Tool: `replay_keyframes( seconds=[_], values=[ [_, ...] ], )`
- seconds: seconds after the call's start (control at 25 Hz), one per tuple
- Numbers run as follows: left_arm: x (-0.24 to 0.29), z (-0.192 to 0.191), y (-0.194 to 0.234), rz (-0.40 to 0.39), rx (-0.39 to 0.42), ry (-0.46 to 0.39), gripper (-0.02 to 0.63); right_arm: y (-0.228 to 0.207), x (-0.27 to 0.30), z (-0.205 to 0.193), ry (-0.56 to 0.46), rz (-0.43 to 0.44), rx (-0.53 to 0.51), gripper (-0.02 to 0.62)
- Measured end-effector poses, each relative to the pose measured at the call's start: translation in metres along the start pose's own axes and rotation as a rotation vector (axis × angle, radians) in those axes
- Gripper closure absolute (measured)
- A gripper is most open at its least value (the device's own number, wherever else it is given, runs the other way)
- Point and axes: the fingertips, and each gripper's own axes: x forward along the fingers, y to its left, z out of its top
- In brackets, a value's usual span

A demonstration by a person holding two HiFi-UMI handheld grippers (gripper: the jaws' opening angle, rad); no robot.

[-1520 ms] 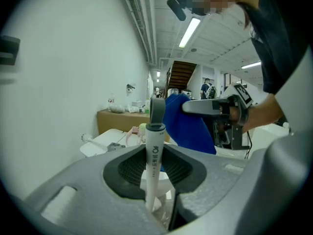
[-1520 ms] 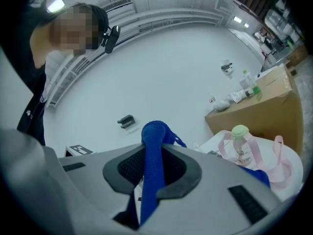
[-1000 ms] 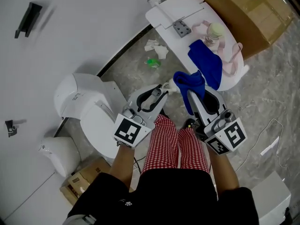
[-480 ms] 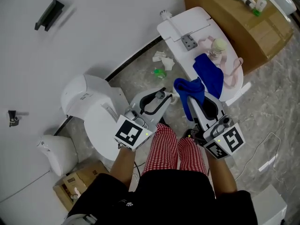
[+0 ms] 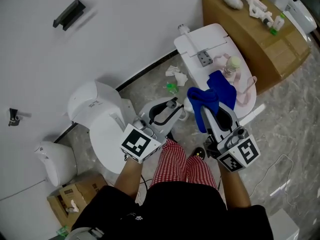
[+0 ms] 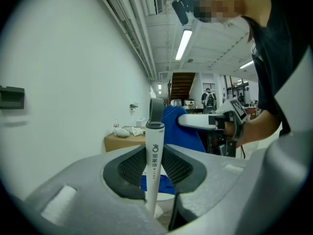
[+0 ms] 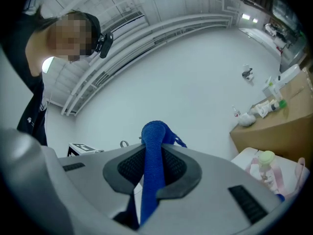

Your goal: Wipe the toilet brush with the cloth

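Note:
My left gripper (image 5: pixel 171 107) is shut on the toilet brush (image 6: pixel 153 151). Its white handle with a grey loop on top stands upright between the pads. In the head view only the loop end (image 5: pixel 173 103) shows beyond the jaws. My right gripper (image 5: pixel 205 105) is shut on a blue cloth (image 5: pixel 202 96), which bunches above the jaws and hangs below them. In the right gripper view the cloth (image 7: pixel 152 151) runs as a folded strip between the pads. The two grippers are side by side, a little apart. From the left gripper view the cloth (image 6: pixel 178 126) hangs just behind the brush.
A white toilet (image 5: pixel 95 111) stands to the left. A white stand (image 5: pixel 200 39) ahead bears a second blue cloth (image 5: pixel 227 86), a bottle (image 5: pixel 231 64) and pink cloth. Behind it is a cardboard box (image 5: pixel 250 29). Crumpled tissues (image 5: pixel 176 74) lie on the floor. The person's checked trousers (image 5: pixel 175 166) are below.
Both grippers have risen together, still gripping the brush and the cloth. The head view has shifted, so more of the cardboard box shows at the top right.

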Motion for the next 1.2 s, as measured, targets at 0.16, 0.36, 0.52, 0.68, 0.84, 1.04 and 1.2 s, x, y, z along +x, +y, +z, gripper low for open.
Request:
replay_keyframes(
  seconds=[0.16,0.36,0.52,0.68,0.84,1.04,1.2],
  values=[
    [-0.003,0.015,-0.002,0.004,0.012,-0.007,0.503,0.006,0.003,0.014,-0.011,0.017,0.000,0.531],
    [-0.010,0.037,-0.005,0.002,0.032,-0.025,0.505,0.017,0.006,0.032,-0.037,0.036,0.004,0.531],
    [-0.020,0.055,-0.003,0.000,0.024,-0.050,0.504,0.030,0.007,0.044,-0.053,0.063,-0.010,0.531],
    [-0.026,0.070,-0.008,-0.014,0.034,-0.061,0.503,0.043,0.008,0.055,-0.074,0.096,-0.020,0.531],
    [-0.034,0.080,-0.014,-0.030,0.044,-0.061,0.505,0.059,0.012,0.064,-0.086,0.142,-0.034,0.531],
    [-0.043,0.093,-0.016,-0.043,0.049,-0.060,0.504,0.074,0.014,0.079,-0.103,0.196,-0.056,0.531],
    [-0.052,0.106,-0.016,-0.047,0.049,-0.067,0.504,0.087,0.015,0.096,-0.125,0.251,-0.069,0.531]
  ],
)
